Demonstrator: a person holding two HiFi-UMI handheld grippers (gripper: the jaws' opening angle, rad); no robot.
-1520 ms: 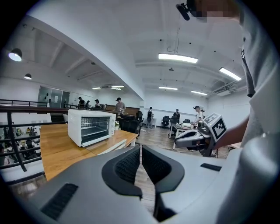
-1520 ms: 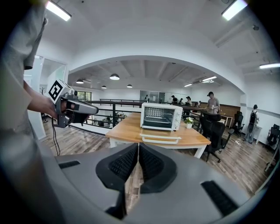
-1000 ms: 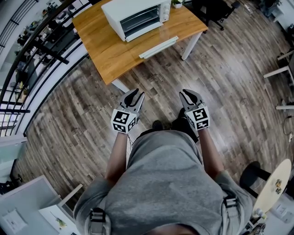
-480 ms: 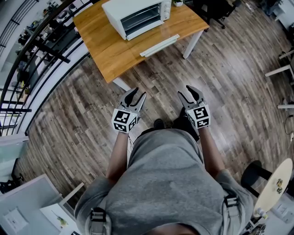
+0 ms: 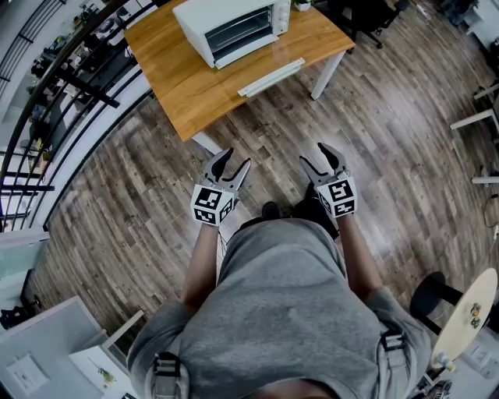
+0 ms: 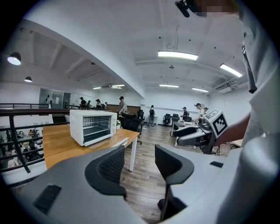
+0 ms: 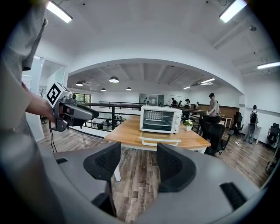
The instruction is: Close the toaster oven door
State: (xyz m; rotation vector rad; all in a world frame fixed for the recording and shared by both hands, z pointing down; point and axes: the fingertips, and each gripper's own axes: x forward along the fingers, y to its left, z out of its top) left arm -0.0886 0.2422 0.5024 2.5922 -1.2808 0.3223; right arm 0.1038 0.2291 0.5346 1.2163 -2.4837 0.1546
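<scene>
A white toaster oven stands on a wooden table ahead of me. Its door is folded down flat toward the table's near edge. Both gripper views show the oven with its lowered door well beyond the jaws. My left gripper and right gripper hang side by side over the wood floor, in front of the person's waist and short of the table. The jaws of both are opening, and nothing is between them.
A black railing runs along the left behind the table. Dark office chairs stand past the table's right end, and a black stool is at the lower right. White desk legs show at the right edge. People stand far off.
Both grippers' jaws have spread wider. The hands have stayed almost where they were, over the floor.
</scene>
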